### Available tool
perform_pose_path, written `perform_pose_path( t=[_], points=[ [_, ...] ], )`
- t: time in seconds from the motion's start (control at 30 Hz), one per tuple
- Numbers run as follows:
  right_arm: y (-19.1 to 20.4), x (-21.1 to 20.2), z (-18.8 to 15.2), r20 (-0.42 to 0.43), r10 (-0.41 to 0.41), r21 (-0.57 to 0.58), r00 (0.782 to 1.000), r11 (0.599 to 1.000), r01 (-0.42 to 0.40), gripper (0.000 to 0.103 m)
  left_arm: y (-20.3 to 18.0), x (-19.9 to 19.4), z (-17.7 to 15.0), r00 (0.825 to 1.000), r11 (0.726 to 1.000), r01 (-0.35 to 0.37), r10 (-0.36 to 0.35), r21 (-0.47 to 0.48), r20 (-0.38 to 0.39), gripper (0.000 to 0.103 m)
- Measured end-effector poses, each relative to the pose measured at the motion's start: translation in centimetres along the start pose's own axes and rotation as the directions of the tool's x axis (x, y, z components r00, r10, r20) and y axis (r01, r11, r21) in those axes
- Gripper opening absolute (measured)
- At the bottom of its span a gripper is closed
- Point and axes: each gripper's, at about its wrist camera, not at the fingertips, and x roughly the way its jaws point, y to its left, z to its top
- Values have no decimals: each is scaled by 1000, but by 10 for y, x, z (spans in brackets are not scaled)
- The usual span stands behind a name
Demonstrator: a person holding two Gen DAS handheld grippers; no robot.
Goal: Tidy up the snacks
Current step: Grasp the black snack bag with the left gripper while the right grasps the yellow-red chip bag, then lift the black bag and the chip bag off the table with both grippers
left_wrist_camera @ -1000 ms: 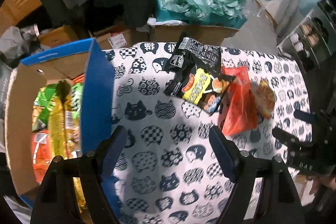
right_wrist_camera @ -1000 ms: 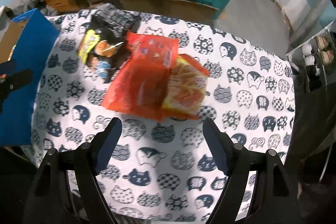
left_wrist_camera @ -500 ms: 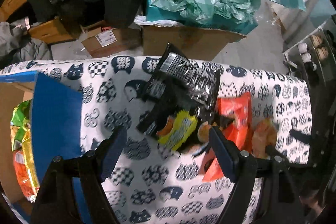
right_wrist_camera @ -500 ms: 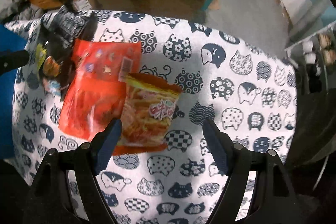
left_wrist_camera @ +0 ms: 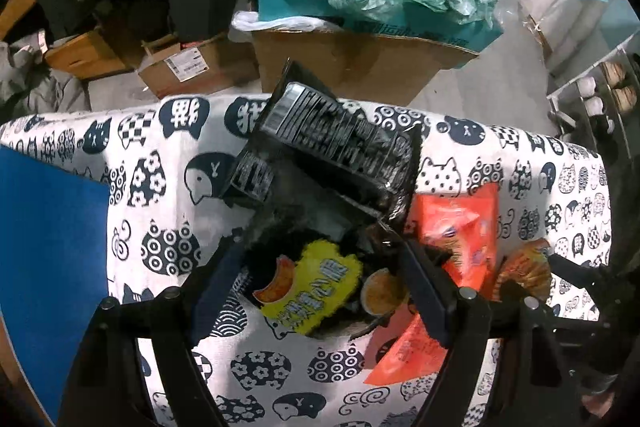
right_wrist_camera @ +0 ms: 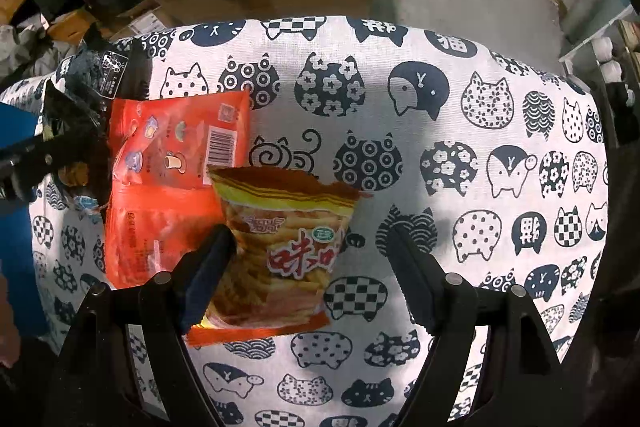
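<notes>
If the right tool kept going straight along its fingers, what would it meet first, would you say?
Most likely the yellow-and-orange crinkly snack bag, lying between the open fingers of the right tool on the cat-print cloth; depth is hard to judge.

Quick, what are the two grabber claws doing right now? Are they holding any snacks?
Left gripper: open, fingers around the black snack bag, not squeezing.
Right gripper: open, around the fries bag, holding nothing.

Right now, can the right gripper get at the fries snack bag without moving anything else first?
Probably yes. The right gripper is open, its fingers either side of the fries snack bag, which lies on top, overlapping the orange packet. Nothing covers it.
</notes>
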Motion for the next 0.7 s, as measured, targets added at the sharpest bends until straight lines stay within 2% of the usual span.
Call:
perform_pose_path(
  t=[0.27, 0.43, 0.47, 0.5, 0.53, 0.57, 0.63, 0.7],
  points=[
    [4, 19, -5, -32, -21, 9, 999, 1000, 21, 78, 10, 17, -28, 998, 999, -29, 31, 32, -57, 86],
    [9, 30, -10, -40, -24, 0, 999, 1000, 24, 76, 5, 15, -43, 996, 993, -57, 63, 103, -64, 88],
    [11, 30, -10, -33, -34, -9, 999, 999, 34, 74, 5, 14, -46, 996, 992, -57, 65, 111, -64, 88],
    [14, 29, -10, -22, -53, -26, 998, 998, 53, 63, 5, 13, -48, 996, 991, -61, 69, 117, -65, 88],
    [18, 29, -14, -29, -66, -43, 997, 997, 65, 46, 6, 11, -51, 996, 991, -62, 70, 121, -63, 88],
    [21, 27, -15, -23, -84, -60, 996, 995, 83, 44, 7, 8, -54, 996, 991, -59, 67, 120, -60, 88],
    [23, 26, -17, -24, -70, -63, 997, 996, 69, 39, 12, 3, -58, 997, 993, -54, 60, 100, -54, 88],
    [25, 23, -20, -18, -72, -71, 997, 995, 71, 38, 19, -4, -60, 998, 998, -33, 36, 49, -45, 88]
  ],
)
